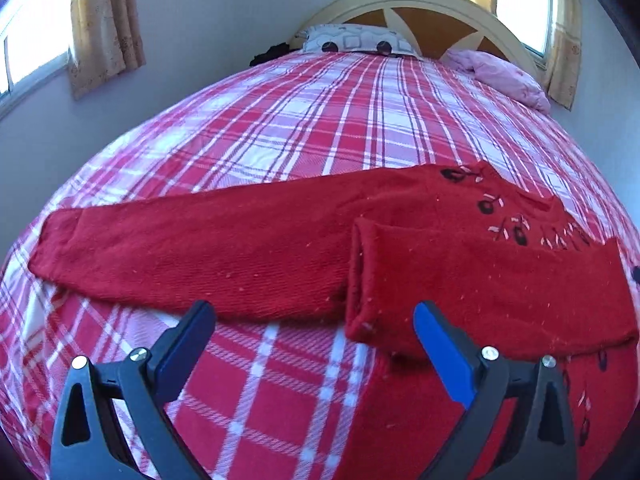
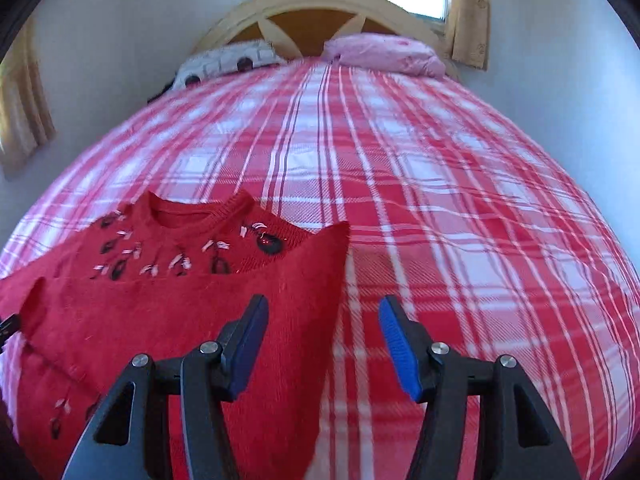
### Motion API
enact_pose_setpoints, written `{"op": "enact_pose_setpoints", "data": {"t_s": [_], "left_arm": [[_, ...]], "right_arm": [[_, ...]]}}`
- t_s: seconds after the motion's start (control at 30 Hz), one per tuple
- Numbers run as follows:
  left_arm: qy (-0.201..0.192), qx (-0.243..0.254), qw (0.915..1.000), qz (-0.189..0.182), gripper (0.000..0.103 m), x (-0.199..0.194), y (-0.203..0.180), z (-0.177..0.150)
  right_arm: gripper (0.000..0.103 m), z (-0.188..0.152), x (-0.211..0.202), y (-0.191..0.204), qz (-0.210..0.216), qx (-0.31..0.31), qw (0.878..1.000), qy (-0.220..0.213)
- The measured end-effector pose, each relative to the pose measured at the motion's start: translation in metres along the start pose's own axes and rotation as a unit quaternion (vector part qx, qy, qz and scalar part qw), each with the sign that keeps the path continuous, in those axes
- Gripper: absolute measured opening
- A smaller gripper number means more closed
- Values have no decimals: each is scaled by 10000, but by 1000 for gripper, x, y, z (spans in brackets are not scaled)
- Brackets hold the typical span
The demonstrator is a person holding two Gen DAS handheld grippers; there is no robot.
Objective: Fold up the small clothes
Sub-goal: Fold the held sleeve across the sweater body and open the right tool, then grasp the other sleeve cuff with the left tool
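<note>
The sweater (image 1: 248, 252) lies flat on the bed (image 1: 320, 112) near its foot edge, one sleeve (image 1: 160, 248) stretched out to the left, the other sleeve (image 1: 460, 280) folded across the body. The left tool (image 1: 316, 344) hovers before the folded cuff — the right tool (image 2: 324, 340) over the sweater's right edge. Behind, two pillows (image 2: 384, 54) rest against the headboard (image 1: 420, 4), side by side.

Left tongs (image 1: 314, 322) and right tongs (image 2: 323, 318) both hang spread wide, gripping nothing.
</note>
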State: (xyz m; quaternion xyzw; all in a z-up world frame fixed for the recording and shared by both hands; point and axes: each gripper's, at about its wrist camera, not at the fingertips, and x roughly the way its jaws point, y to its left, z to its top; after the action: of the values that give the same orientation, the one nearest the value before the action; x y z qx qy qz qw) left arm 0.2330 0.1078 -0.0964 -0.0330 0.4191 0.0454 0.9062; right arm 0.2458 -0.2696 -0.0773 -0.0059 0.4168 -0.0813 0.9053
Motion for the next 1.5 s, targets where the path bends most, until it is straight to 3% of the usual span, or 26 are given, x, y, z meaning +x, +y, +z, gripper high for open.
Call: {"op": "enact_pose_setpoints", "data": {"t_s": [0.03, 0.1, 0.13, 0.27, 0.33, 0.37, 0.43, 0.5, 0.6, 0.67, 0.77, 0.87, 0.97, 1.13, 1.27, 1.33, 1.4, 1.5], "left_arm": [[43, -77, 9999, -63, 102, 0, 0, 0], [49, -116, 9999, -88, 102, -2, 0, -1], [31, -90, 9999, -56, 102, -3, -2, -1], [-112, 208, 9996, 144, 102, -8, -8, -2], [-176, 300, 9993, 169, 102, -8, -11, -1], [-193, 323, 9992, 156, 102, -8, -13, 0], [-181, 353, 9991, 138, 102, -4, -17, 0], [-107, 375, 9992, 123, 102, 0, -23, 0], [-103, 450, 9989, 121, 102, 0, -29, -2], [-174, 489, 9985, 154, 102, -4, -30, -3], [-194, 463, 9986, 185, 102, -7, -27, -5], [-142, 405, 9986, 325, 102, -5, -26, -6], [-81, 296, 9985, 463, 102, -7, -16, -10], [-71, -367, 9970, 673, 96, -16, 39, -16], [-160, -1304, 9856, 1065, 96, -21, 118, -7], [-289, -1959, 9723, 1243, 96, -23, 164, -1], [-390, -2343, 9593, 1528, 96, -22, 196, 2], [-237, -2666, 9468, 1790, 96, -9, 228, 7]], "right_arm": [[57, 0, 7, 5, 4, -127, 9999, 82], [19, -3, 17, 12, 9, -395, 9990, 219], [11, -5, 17, 13, -65, -508, 9985, 192], [9, -11, 10, -22, -440, -1, 9990, -46], [0, -17, 18, -56, -701, 584, 9958, 120], [0, -19, 23, -72, -596, 904, 9939, 213], [0, -23, 26, -98, 90, 1428, 9894, 235], [0, -23, 17, -106, 565, 1462, 9875, 141], [0, -21, -24, -108, 419, 1576, 9858, -396], [0, -20, -51, -88, 751, 1269, 9872, -615], [0, -27, -62, -34, 1189, 454, 9908, -450], [0, -42, -50, 5, 1294, -97, 9913, -220], [0, -63, -19, 12, 950, -202, 9952, 75], [0, -71, -27, 4, 1161, 9, 9931, -132], [0, -69, -24, 2, 1174, 12, 9930, -152], [1, -69, -22, 4, 1168, -1, 9931, -143], [1, -68, -21, 5, 1160, -23, 9932, -128], [1, -67, -21, 6, 1138, -50, 9935, -95]]}}
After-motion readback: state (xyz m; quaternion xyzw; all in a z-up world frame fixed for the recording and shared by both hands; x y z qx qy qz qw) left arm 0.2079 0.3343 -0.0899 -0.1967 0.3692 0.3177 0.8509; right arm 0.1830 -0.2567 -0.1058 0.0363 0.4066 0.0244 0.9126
